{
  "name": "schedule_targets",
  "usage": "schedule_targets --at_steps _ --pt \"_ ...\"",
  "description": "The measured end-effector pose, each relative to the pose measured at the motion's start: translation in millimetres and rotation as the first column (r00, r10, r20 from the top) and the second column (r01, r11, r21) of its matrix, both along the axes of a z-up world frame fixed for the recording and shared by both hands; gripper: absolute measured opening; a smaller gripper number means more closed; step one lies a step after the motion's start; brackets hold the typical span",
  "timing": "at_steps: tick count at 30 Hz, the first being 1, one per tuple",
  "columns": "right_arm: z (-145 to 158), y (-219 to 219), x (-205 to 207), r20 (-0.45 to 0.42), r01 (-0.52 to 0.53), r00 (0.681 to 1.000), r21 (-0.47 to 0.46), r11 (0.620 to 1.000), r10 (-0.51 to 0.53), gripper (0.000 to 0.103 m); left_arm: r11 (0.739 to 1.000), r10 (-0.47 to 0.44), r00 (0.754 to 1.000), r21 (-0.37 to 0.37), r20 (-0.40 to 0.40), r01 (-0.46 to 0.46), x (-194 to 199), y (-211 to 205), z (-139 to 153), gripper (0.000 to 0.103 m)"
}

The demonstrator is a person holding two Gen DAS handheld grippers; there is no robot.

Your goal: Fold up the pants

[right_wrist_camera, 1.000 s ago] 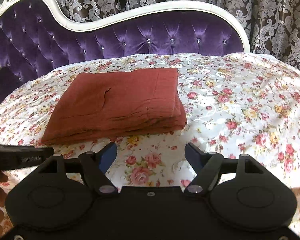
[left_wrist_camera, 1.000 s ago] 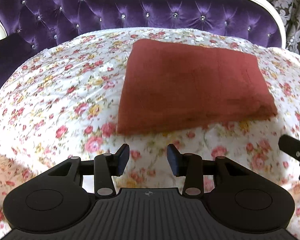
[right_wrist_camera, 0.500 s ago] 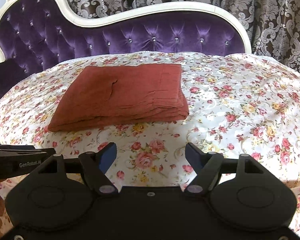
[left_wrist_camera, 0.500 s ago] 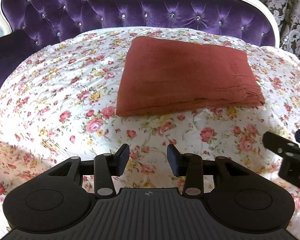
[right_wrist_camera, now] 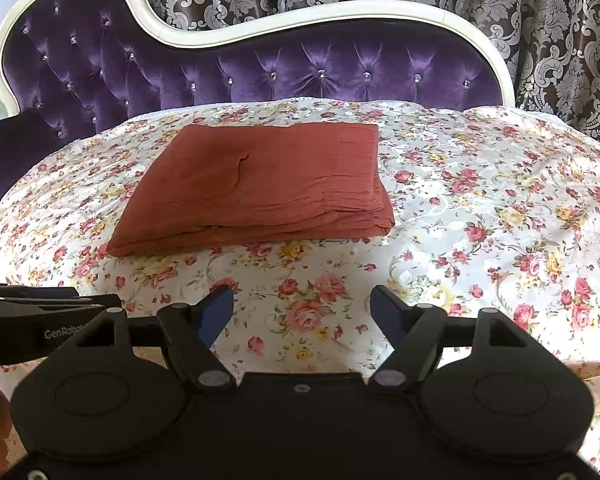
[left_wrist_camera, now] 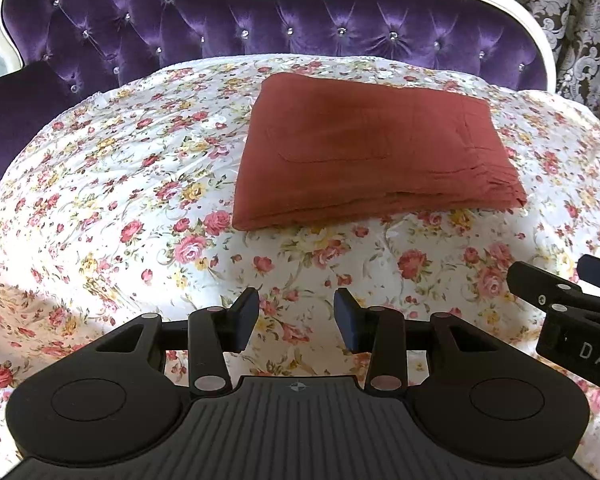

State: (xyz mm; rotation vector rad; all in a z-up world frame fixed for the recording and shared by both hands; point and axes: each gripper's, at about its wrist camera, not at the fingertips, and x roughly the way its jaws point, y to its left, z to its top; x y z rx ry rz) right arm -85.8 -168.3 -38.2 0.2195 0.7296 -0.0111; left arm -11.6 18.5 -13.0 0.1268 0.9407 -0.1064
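Note:
The rust-red pants (left_wrist_camera: pixel 372 148) lie folded into a flat rectangle on the floral bedsheet (left_wrist_camera: pixel 132 184), stacked layers showing along the near edge. They also show in the right wrist view (right_wrist_camera: pixel 260 184). My left gripper (left_wrist_camera: pixel 296 320) is open and empty, well short of the pants' near edge. My right gripper (right_wrist_camera: pixel 302 312) is open wider, empty, and also back from the pants. The right gripper's body shows at the right edge of the left wrist view (left_wrist_camera: pixel 572 312); the left gripper's body shows at the left edge of the right wrist view (right_wrist_camera: pixel 40 320).
A purple tufted headboard (right_wrist_camera: pixel 260 68) with a white frame rises behind the bed. Patterned curtains (right_wrist_camera: pixel 540 20) hang behind it. The floral sheet (right_wrist_camera: pixel 500 208) spreads wide to the right of the pants.
Both grippers have drawn back from the folded pants, which now look farther away. Both stay open and empty. The pants have not moved.

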Motion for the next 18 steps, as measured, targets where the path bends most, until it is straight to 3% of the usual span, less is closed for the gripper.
schedule_targets --at_steps 18 --pt "0.4 0.2 2.5 -0.008 0.005 1.0 0.011 1.0 -0.005 0.077 1.0 -0.004 1.0 0.005 -0.004 0.004 1.2 1.1 -0.3 0.04"
